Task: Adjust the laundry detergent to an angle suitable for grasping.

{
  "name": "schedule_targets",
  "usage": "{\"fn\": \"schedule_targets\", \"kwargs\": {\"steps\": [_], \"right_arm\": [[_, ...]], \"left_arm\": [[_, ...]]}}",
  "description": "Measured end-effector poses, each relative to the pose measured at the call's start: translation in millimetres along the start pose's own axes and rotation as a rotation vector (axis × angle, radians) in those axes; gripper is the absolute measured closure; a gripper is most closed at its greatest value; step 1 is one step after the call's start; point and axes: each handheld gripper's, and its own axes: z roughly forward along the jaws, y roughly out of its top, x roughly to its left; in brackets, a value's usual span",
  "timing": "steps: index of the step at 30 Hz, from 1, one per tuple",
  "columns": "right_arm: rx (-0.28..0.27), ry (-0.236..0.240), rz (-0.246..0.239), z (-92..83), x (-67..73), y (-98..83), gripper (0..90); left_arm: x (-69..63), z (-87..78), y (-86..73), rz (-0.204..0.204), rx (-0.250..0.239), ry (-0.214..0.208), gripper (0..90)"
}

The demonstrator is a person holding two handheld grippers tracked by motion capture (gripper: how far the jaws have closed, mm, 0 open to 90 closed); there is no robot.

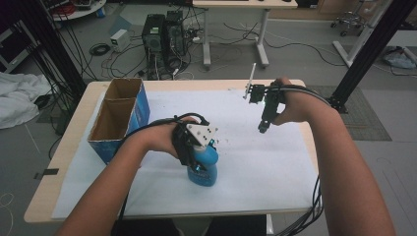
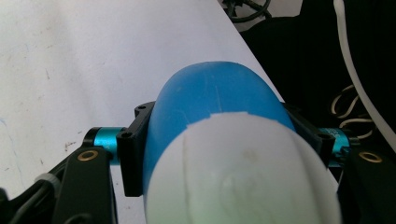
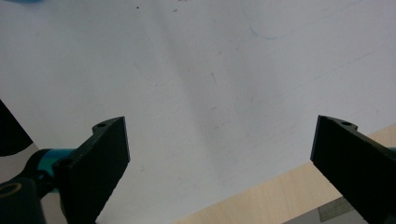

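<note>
Table [image 1: 69, 162]: light wood top, mostly covered by a white sheet.
White sheet [image 1: 255, 162]: lies flat; faint pen marks and small dark specks on it.
Cardboard box [image 1: 120, 118]: blue outside, brown inside, open top, two compartments; stands on the table's 9 o'clock side, partly on the sheet.
Computer towers [image 1: 162, 37]: two black units, upright on the floor at 12 o'clock beyond the table, cables tangled around them.
White desk [image 1: 236, 29]: farther back, at 12 o'clock.
White cloth [image 1: 17, 98]: heaped at 9 o'clock, off the table.
</note>
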Motion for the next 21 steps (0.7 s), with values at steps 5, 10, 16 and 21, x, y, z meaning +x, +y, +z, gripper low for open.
{"fn": "schedule_targets", "kwargs": {"steps": [5,10,16,21], "right_arm": [[0.003,0.005,0.009,0.5,-1.5,0.2,3.7],[0.002,0.006,0.008,1.4,-2.1,1.6,3.7],[-0.003,0.006,0.001,1.9,-1.8,3.1,3.7],[0.003,0.008,0.007,2.3,-1.5,4.1,3.7]], "left_arm": [[-1.1,-4.7,-3.0,-0.018,0.001,0.018,31.8],[-2.2,-5.9,-2.6,-0.019,-0.005,0.023,31.7],[-4.2,-8.6,-1.3,-0.020,-0.018,0.040,29.2],[-6.3,-12.6,-0.7,-0.033,-0.019,0.051,27.9]]}}
